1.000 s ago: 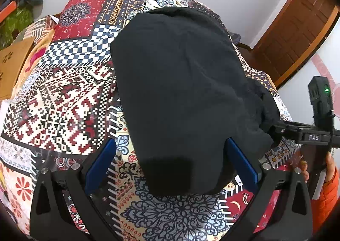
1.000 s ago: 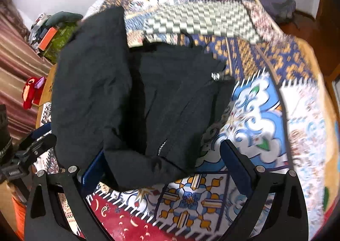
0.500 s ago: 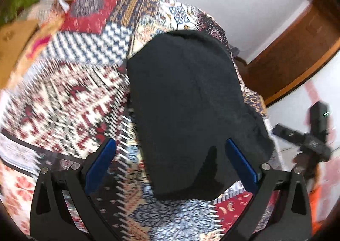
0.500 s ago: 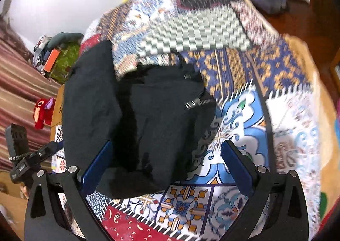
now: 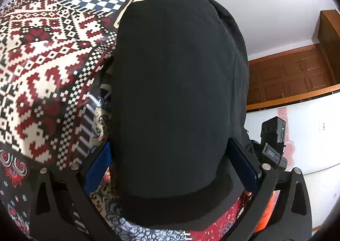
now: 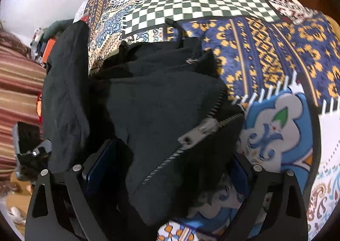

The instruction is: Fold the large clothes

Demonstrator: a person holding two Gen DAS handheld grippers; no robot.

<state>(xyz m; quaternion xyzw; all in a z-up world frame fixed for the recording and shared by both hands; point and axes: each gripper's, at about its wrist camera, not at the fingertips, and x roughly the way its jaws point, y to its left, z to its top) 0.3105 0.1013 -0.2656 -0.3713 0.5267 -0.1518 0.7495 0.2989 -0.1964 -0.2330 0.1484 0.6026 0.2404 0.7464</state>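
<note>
- While I look down my left wrist view, the black jacket (image 5: 176,96) fills the middle, lying on the patchwork bedspread (image 5: 42,54) that covers the bed.
- My left gripper (image 5: 170,162) has its jaws spread wide; the blue pads (image 5: 98,166) stand on either side of the jacket's near end, and the fabric lies between them. I cannot tell whether the pads touch the cloth.
- At the right of that view I see my right gripper (image 5: 274,145), close to the jacket's right edge, with a wooden door (image 5: 297,75) and a white wall behind it.
- From the right wrist view, the jacket (image 6: 161,117) is bunched in thick folds, with its zipper (image 6: 197,132) running diagonally across the top fold.
- My right gripper (image 6: 167,168) also has its jaws wide apart, and the bunched fabric sits between them, covering most of the right pad.
- One long black part of the garment (image 6: 63,92) stretches away at the left of this view.
- My left gripper (image 6: 31,151) shows at the left edge, just beside that black part.
- Blue-and-yellow and checked panels of the bedspread (image 6: 276,54) lie beyond the jacket.
</note>
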